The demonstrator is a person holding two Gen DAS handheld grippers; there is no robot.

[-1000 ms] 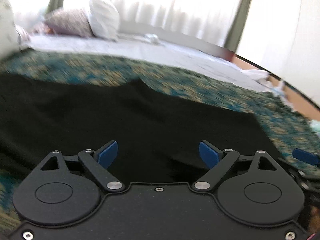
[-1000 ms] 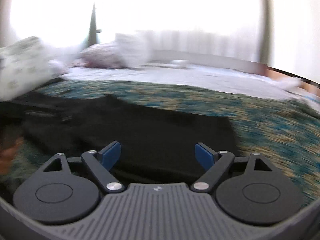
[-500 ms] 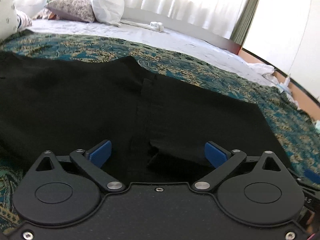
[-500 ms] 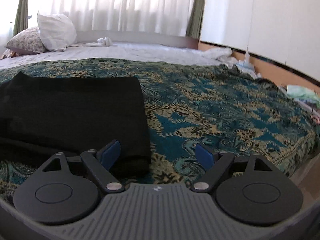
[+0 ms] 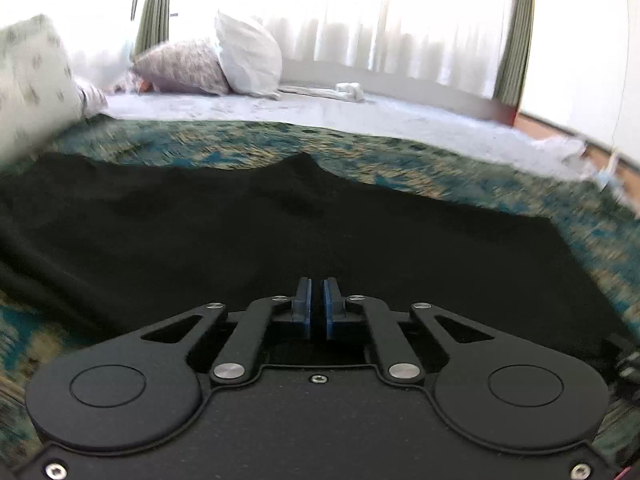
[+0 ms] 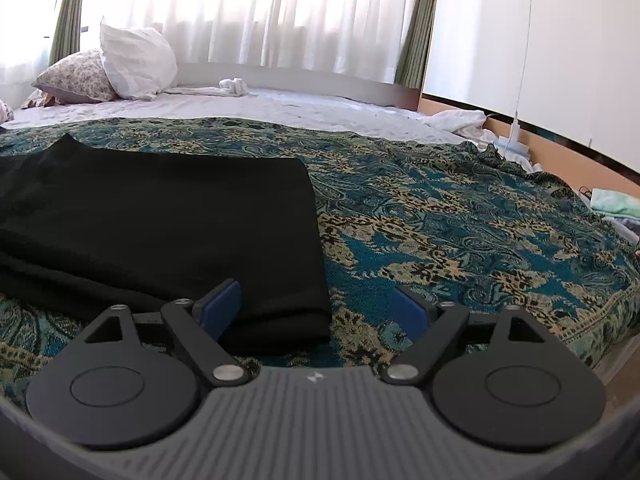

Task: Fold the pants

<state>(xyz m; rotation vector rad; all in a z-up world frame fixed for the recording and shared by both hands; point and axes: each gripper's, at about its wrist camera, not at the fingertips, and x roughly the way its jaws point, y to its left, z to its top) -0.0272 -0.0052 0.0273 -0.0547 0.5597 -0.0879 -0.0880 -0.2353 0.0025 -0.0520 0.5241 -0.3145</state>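
A bed (image 6: pixel 304 108) fills both views, its near half under a teal and gold paisley bedspread (image 6: pixel 460 232), its far half bare white sheet below curtained windows. The black pants (image 6: pixel 160 216) lie flat on that bedspread, spread across the whole width of my left wrist view and ending in a squared-off, doubled edge at the lower middle of my right wrist view. Two pillows (image 6: pixel 120 64), one white and one floral, lean together at the far left of the bed, with a small knotted white cloth (image 6: pixel 232 86) on the sheet beside them.

My left hand-held gripper (image 5: pixel 316 306) sits low over the pants; its jaws have just been closing and its blue pads (image 5: pixel 305 304) now stand pressed nearly together. Whether any cloth is caught between them I cannot tell, since the fabric below is uniformly dark and the view is blurred.

My right hand-held gripper (image 6: pixel 316 306) is spread wide, its left pad over the pants' near corner and its right pad over bare bedspread, gripping nothing.
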